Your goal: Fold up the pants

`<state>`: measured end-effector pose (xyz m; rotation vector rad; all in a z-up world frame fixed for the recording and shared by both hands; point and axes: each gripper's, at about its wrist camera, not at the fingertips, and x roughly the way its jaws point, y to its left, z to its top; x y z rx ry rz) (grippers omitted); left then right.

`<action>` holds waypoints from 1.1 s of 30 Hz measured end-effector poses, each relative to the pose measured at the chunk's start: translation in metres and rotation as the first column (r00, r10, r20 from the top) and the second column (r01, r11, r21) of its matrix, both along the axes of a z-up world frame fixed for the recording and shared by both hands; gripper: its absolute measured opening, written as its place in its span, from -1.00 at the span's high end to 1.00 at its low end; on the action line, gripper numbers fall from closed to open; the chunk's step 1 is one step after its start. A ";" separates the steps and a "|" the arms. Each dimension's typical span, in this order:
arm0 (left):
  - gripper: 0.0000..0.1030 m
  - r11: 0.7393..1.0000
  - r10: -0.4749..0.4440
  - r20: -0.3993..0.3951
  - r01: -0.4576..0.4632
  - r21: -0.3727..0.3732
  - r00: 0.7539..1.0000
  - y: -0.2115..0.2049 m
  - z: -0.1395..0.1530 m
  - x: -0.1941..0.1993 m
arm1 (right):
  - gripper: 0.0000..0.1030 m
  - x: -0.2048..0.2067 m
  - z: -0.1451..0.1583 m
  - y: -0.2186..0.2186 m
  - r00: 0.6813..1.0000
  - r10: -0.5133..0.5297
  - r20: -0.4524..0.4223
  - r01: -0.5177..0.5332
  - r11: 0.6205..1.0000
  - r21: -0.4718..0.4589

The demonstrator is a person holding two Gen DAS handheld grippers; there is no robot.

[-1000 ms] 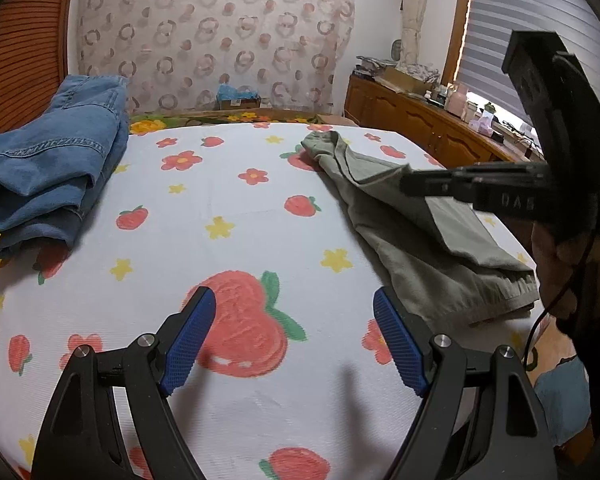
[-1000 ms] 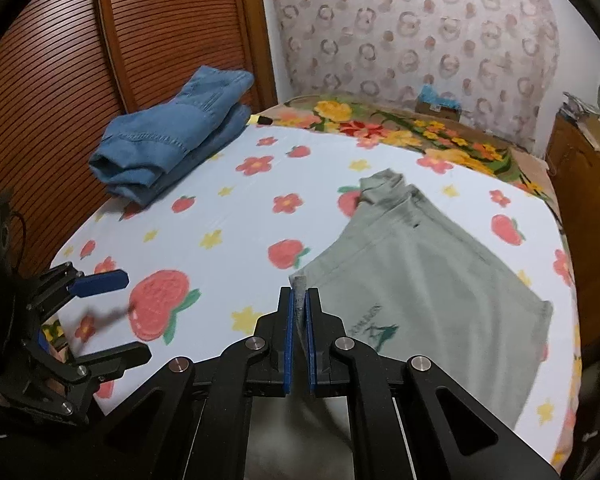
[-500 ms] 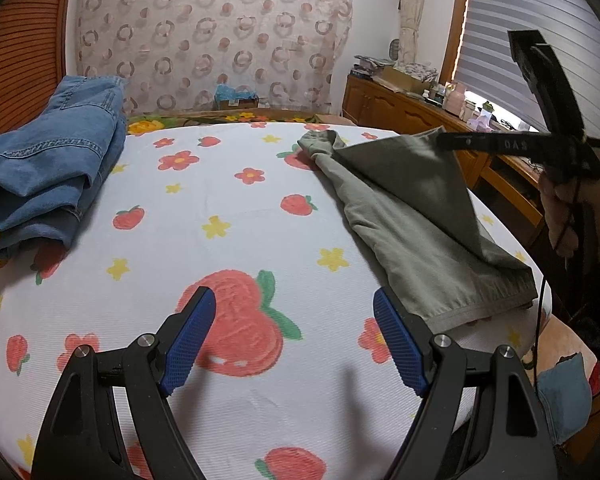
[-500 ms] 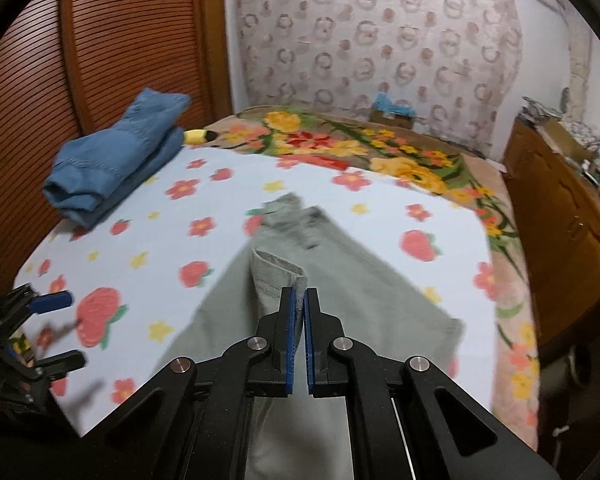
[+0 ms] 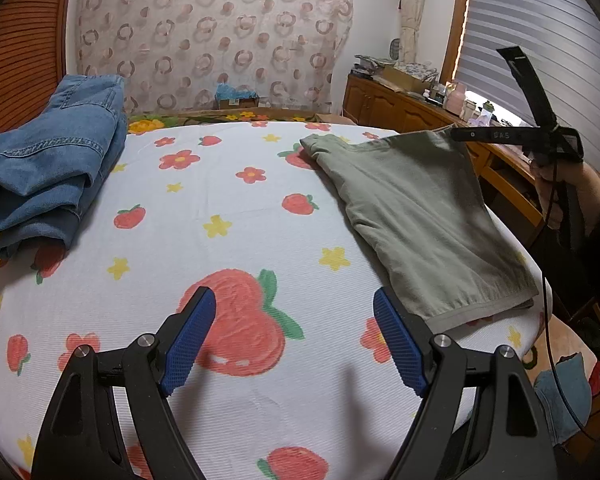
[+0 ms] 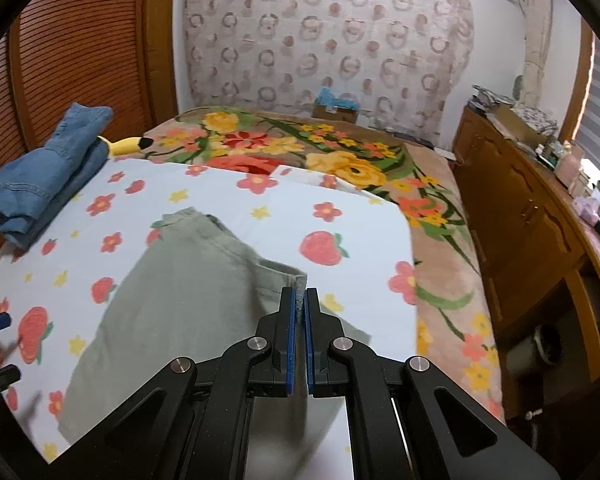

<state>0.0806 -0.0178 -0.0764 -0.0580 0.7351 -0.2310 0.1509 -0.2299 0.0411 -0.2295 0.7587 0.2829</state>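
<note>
Two grippers were in play over the bed. Nearest the left wrist camera, the left gripper (image 5: 294, 336) hung with its blue pads spread wide and nothing between them, above the white sheet (image 5: 220, 248) printed with strawberries and flowers. Just beyond its right pad lay the hem of the green pants (image 5: 420, 216), folded lengthwise and stretched along the right side of the sheet, toward its far edge.

Seen from the right wrist camera, the right gripper (image 6: 299, 308) was clenched on a corner of those pants (image 6: 172, 304), a thick seamed edge pinched between the pads and lifted clear of the sheet, with the fabric draping down from it. The left view showed the same: the cloth rose in a slack slope to the right gripper (image 5: 458, 135), held by a hand (image 5: 556, 188).

The pants looked light and soft, sagging freely, so a single pinch would likely leave the rest dragging and creasing. The hems and waistband seemed the firmest places to grip, being doubled and stitched; the free left gripper could probably take the near hem to keep the fold square.

Farther off, folded blue jeans (image 5: 48, 168) sat at the sheet's left edge, well apart from the pants. Beyond lay a floral blanket (image 6: 340, 160), then a patterned curtain (image 5: 212, 36) and a wooden cabinet (image 6: 520, 216).
</note>
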 end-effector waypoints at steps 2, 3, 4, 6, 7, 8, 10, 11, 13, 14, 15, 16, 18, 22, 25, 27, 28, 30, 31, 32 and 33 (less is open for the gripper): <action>-0.58 1.000 -0.001 -0.001 0.001 0.001 1.000 0.000 -0.001 0.000 | 0.93 0.002 -0.001 0.000 1.000 -0.013 0.006 0.013 1.000 -0.011; -0.58 1.000 -0.001 -0.002 0.001 0.001 1.000 -0.001 -0.001 0.001 | 0.92 0.003 -0.003 0.001 1.000 -0.016 0.002 0.016 1.000 -0.009; -0.59 1.000 -0.001 -0.002 0.001 0.001 1.000 -0.001 -0.001 0.000 | 0.93 0.004 -0.003 -0.001 1.000 -0.021 -0.002 0.021 1.000 -0.007; -0.59 1.000 -0.003 -0.002 0.003 0.001 1.000 -0.001 -0.002 0.000 | 0.92 0.009 -0.007 -0.001 0.999 -0.031 -0.010 0.031 1.000 -0.005; -0.59 1.000 -0.004 -0.002 0.004 0.002 1.000 -0.002 -0.002 0.000 | 0.92 0.012 -0.009 0.000 0.999 -0.037 -0.018 0.037 0.999 -0.005; -0.59 1.000 -0.004 -0.003 0.004 0.004 1.000 -0.002 -0.002 0.000 | 0.92 0.015 -0.011 0.001 0.999 -0.043 -0.025 0.043 0.999 -0.005; -0.59 1.000 -0.006 -0.004 0.006 0.005 1.000 -0.003 -0.003 0.001 | 0.92 0.020 -0.015 -0.001 0.998 -0.054 -0.042 0.054 0.999 -0.003; -0.59 1.000 -0.007 -0.005 0.007 0.005 1.000 -0.003 -0.004 0.001 | 0.92 0.022 -0.017 -0.001 0.997 -0.063 -0.050 0.063 0.998 0.000; -0.59 1.000 -0.007 -0.006 0.007 0.006 1.000 -0.003 -0.004 0.001 | 0.91 0.026 -0.019 -0.004 0.995 -0.073 -0.066 0.075 0.997 0.015; -0.59 1.000 -0.006 -0.007 0.006 0.006 1.000 -0.003 -0.004 0.001 | 0.87 0.027 -0.018 -0.005 0.994 -0.078 -0.072 0.080 0.997 0.020; -0.59 1.000 -0.006 -0.008 0.006 0.005 1.000 -0.003 -0.005 0.001 | 0.73 0.027 -0.019 -0.005 0.994 -0.085 -0.075 0.087 0.996 0.022; -0.59 1.000 -0.007 -0.009 0.007 0.004 1.000 -0.003 -0.005 0.001 | 0.60 0.027 -0.018 -0.007 0.993 -0.092 -0.074 0.094 0.995 0.021; -0.59 1.000 -0.009 -0.008 0.009 0.007 1.000 -0.004 -0.005 0.000 | 0.48 0.025 -0.016 -0.012 0.993 -0.097 -0.074 0.099 0.994 0.034; -0.58 1.000 -0.011 -0.009 0.011 0.010 1.000 -0.005 -0.005 0.000 | 0.32 0.014 -0.017 -0.015 0.993 -0.080 -0.082 0.085 0.995 0.057; -0.59 1.000 -0.013 -0.010 0.013 0.012 1.000 -0.006 -0.006 0.000 | 0.25 0.004 -0.024 -0.018 0.994 -0.039 -0.106 0.049 0.995 0.091; -0.59 1.000 -0.015 -0.011 0.015 0.014 1.000 -0.007 -0.006 0.000 | 0.21 -0.003 -0.031 -0.021 0.992 -0.021 -0.128 0.037 0.992 0.121; -0.59 1.000 -0.016 -0.012 0.016 0.016 1.000 -0.007 -0.006 0.000 | 0.19 -0.005 -0.034 -0.022 0.991 -0.023 -0.130 0.039 0.992 0.122; -0.59 1.000 -0.017 -0.014 0.017 0.018 1.000 -0.008 -0.007 0.001 | 0.17 -0.007 -0.041 -0.027 0.991 -0.030 -0.133 0.044 0.994 0.105; -0.59 1.000 -0.017 -0.015 0.018 0.019 1.000 -0.008 -0.007 0.001 | 0.16 -0.009 -0.044 -0.028 0.990 -0.028 -0.136 0.041 0.994 0.097; -0.59 1.000 -0.018 -0.016 0.018 0.019 1.000 -0.009 -0.007 0.001 | 0.16 -0.010 -0.046 -0.030 0.990 -0.028 -0.138 0.041 0.995 0.089; -0.59 1.000 -0.019 -0.018 0.019 0.019 1.000 -0.010 -0.008 0.001 | 0.15 -0.011 -0.048 -0.031 0.990 -0.031 -0.141 0.043 0.996 0.083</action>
